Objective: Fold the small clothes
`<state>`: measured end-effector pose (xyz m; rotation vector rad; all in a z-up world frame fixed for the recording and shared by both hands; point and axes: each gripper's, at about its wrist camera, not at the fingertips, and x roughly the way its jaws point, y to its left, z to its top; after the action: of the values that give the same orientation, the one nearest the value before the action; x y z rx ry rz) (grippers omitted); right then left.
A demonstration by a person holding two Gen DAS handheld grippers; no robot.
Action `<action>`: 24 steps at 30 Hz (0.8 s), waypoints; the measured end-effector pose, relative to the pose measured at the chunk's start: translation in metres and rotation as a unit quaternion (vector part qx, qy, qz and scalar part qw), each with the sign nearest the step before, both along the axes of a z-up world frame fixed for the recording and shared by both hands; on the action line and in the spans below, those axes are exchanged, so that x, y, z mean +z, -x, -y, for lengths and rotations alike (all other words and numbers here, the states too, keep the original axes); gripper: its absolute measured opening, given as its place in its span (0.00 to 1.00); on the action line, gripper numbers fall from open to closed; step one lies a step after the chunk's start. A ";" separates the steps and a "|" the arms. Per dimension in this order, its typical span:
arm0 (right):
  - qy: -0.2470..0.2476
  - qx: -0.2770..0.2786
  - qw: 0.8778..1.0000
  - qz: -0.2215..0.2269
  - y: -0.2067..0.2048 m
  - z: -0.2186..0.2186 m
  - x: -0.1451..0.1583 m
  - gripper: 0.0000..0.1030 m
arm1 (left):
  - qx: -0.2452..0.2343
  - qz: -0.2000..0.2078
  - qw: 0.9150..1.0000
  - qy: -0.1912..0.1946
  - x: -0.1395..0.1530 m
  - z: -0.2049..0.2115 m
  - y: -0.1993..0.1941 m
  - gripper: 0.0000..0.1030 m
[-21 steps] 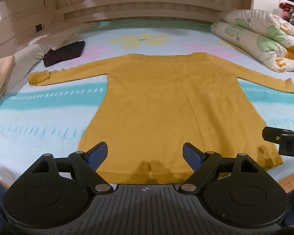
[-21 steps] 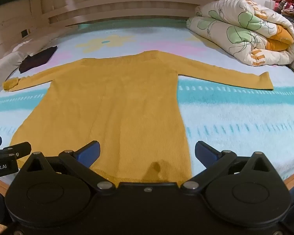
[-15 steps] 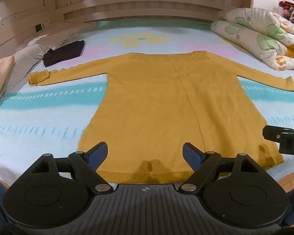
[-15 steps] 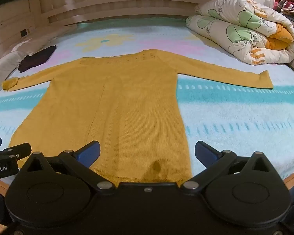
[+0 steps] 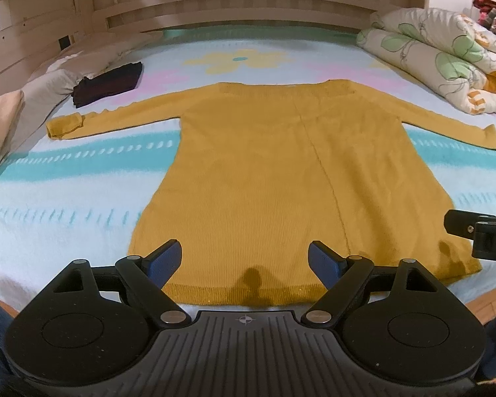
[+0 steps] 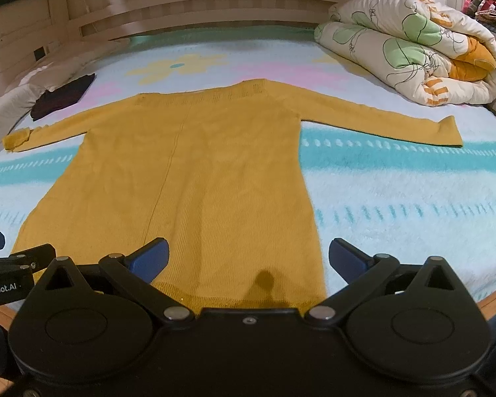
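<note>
A mustard-yellow long-sleeved knit top [image 5: 274, 165] [image 6: 195, 172] lies spread flat on the bed, sleeves stretched out to both sides, hem toward me. My left gripper [image 5: 244, 261] hangs open above the hem's middle, nothing between its blue pads. My right gripper [image 6: 248, 258] is open too, hovering over the hem's right corner, and its fingers are empty. Part of the right gripper's black body [image 5: 479, 235] shows at the right edge of the left wrist view. Part of the left gripper's body [image 6: 13, 268] shows at the left edge of the right wrist view.
The bed has a pale blue blanket [image 5: 66, 205] with teal stripes and flower prints. A rolled floral duvet [image 6: 413, 56] lies at the back right. A dark folded garment [image 5: 110, 79] and pillows [image 5: 23, 106] lie at the back left. A wooden headboard [image 5: 248, 6] runs behind.
Both views have crept slightly; the top sits a touch lower and closer in the frames. Both grippers stay open and empty.
</note>
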<state>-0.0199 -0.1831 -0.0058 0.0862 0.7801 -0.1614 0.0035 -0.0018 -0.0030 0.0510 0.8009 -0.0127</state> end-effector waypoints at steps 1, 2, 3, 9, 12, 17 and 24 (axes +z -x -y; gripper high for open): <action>0.000 0.000 1.000 -0.001 0.000 0.000 0.000 0.99 | 0.000 0.001 1.000 0.002 0.000 0.000 0.000 0.81; 0.000 0.000 1.000 -0.001 0.000 0.000 0.000 0.99 | 0.000 0.001 1.000 0.002 0.000 0.000 0.000 0.81; 0.000 0.000 1.000 -0.001 0.000 0.000 0.000 0.99 | 0.000 -0.001 1.000 0.002 -0.001 0.000 0.000 0.81; 0.001 0.002 1.000 -0.004 0.000 -0.002 -0.001 0.99 | -0.001 0.002 1.000 0.005 -0.002 0.000 0.001 0.81; 0.001 0.002 1.000 -0.004 0.000 -0.002 -0.001 0.99 | 0.000 -0.003 1.000 0.011 -0.001 0.000 0.001 0.81; 0.000 0.003 1.000 -0.006 0.000 -0.002 -0.001 0.99 | 0.000 -0.002 1.000 0.000 -0.002 0.000 0.001 0.81; 0.001 0.004 1.000 -0.008 0.000 -0.003 -0.002 0.99 | 0.000 0.002 1.000 -0.020 -0.004 0.000 0.001 0.81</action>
<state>-0.0200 -0.1798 -0.0078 0.0802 0.7957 -0.1544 0.0027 -0.0018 -0.0074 0.0892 0.7976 0.0024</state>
